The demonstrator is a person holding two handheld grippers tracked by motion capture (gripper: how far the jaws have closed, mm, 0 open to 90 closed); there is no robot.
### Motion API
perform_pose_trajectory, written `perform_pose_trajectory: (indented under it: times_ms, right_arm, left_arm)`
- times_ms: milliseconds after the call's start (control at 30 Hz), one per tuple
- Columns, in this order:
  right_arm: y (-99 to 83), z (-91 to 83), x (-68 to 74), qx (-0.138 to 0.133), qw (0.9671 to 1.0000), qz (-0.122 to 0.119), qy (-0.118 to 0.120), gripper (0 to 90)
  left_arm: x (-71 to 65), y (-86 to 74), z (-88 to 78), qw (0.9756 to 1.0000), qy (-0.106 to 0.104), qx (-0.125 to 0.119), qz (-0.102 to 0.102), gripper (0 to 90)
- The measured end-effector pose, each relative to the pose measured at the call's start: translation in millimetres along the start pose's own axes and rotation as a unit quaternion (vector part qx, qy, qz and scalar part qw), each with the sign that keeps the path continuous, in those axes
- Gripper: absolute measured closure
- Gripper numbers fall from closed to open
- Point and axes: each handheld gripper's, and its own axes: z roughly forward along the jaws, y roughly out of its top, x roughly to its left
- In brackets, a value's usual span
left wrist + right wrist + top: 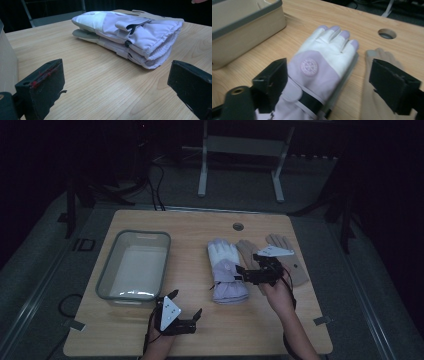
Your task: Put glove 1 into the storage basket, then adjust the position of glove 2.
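On the table (200, 320), lilac-and-white glove (226, 270)

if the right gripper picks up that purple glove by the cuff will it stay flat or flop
The purple glove will probably flop: it is padded fabric, so the finger end would likely droop. It looks puffy, so likely light for its bulk. In the left gripper view it seems to be two layers stacked; a grab at the cuff might lift only the top one.
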Motion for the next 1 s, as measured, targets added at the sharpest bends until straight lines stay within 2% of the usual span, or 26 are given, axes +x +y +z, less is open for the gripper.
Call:
perform_pose_trajectory:
  times_ms: [33,67,167,267,333,400,467,533,600,633,733,767,833,900,933,1000]
  right_arm:
    - [-2.7,-4.3,-4.5,0.007,0.9999,0.004,0.013,15.0]
    - [-2.7,-4.3,-4.5,0.007,0.9999,0.004,0.013,15.0]
    - [-7.4,-11.6,-15.0,0.039,0.9977,0.039,0.041,14.4]
    - [-11.3,-13.4,-17.8,0.042,0.9978,0.036,0.036,14.2]
    - [-14.6,-14.5,-20.7,0.048,0.9971,0.040,0.043,14.1]
    - [-16.6,-17.2,-22.3,0.047,0.9970,0.042,0.044,14.0]
    - [-17.7,-21.3,-25.0,0.042,0.9962,0.052,0.057,13.7]
    - [-18.2,-25.1,-27.0,0.041,0.9965,0.050,0.053,12.6]
    - [-19.1,-28.2,-30.5,0.040,0.9951,0.057,0.070,10.8]
    - [-19.1,-28.2,-30.5,0.040,0.9951,0.057,0.070,10.8]
    - [-22.1,-30.8,-34.6,0.041,0.9944,0.069,0.068,10.8]
    - [-22.7,-30.4,-36.0,0.044,0.9935,0.073,0.075,10.8]
    - [-22.6,-30.4,-37.9,0.039,0.9942,0.071,0.071,14.3]
    - [-21.3,-28.7,-38.9,0.042,0.9950,0.061,0.067,16.4]
    - [-20.5,-27.2,-39.3,0.042,0.9956,0.057,0.061,20.7]
    - [-18.1,-22.7,-40.3,0.047,0.9954,0.053,0.065,25.8]
  left_arm:
    - [0.3,0.1,0.2,1.0000,0.000,0.001,-0.001,1.3]
    - [0.6,0.1,0.3,1.0000,-0.001,0.002,-0.003,1.3]
    - [1.6,0.2,0.6,1.0000,-0.002,0.003,-0.008,1.3]
    - [2.6,0.7,1.7,0.9999,-0.003,0.009,-0.015,1.3]
    - [4.0,1.2,2.8,0.9997,-0.004,0.015,-0.021,1.3]
    - [6.0,1.8,4.6,0.9991,-0.013,0.024,-0.033,1.3]
    - [5.8,3.0,6.6,0.9986,-0.020,0.037,-0.033,1.3]
    - [5.6,4.7,9.0,0.9978,-0.028,0.051,-0.031,1.3]
    - [5.4,6.7,12.8,0.9959,-0.041,0.069,-0.041,1.3]
    - [5.4,6.7,12.8,0.9959,-0.041,0.069,-0.041,1.3]
    - [1.5,15.4,16.6,0.9924,-0.071,0.091,-0.042,1.3]
    - [0.2,19.1,17.3,0.9913,-0.081,0.096,-0.041,1.3]
    - [-2.7,27.5,17.9,0.9897,-0.097,0.096,-0.044,1.3]
    - [-5.4,36.9,19.4,0.9891,-0.104,0.096,-0.039,1.3]
    - [-7.1,41.7,20.4,0.9898,-0.102,0.091,-0.038,1.3]
    - [-10.0,52.0,24.4,0.9900,-0.104,0.090,-0.028,1.3]
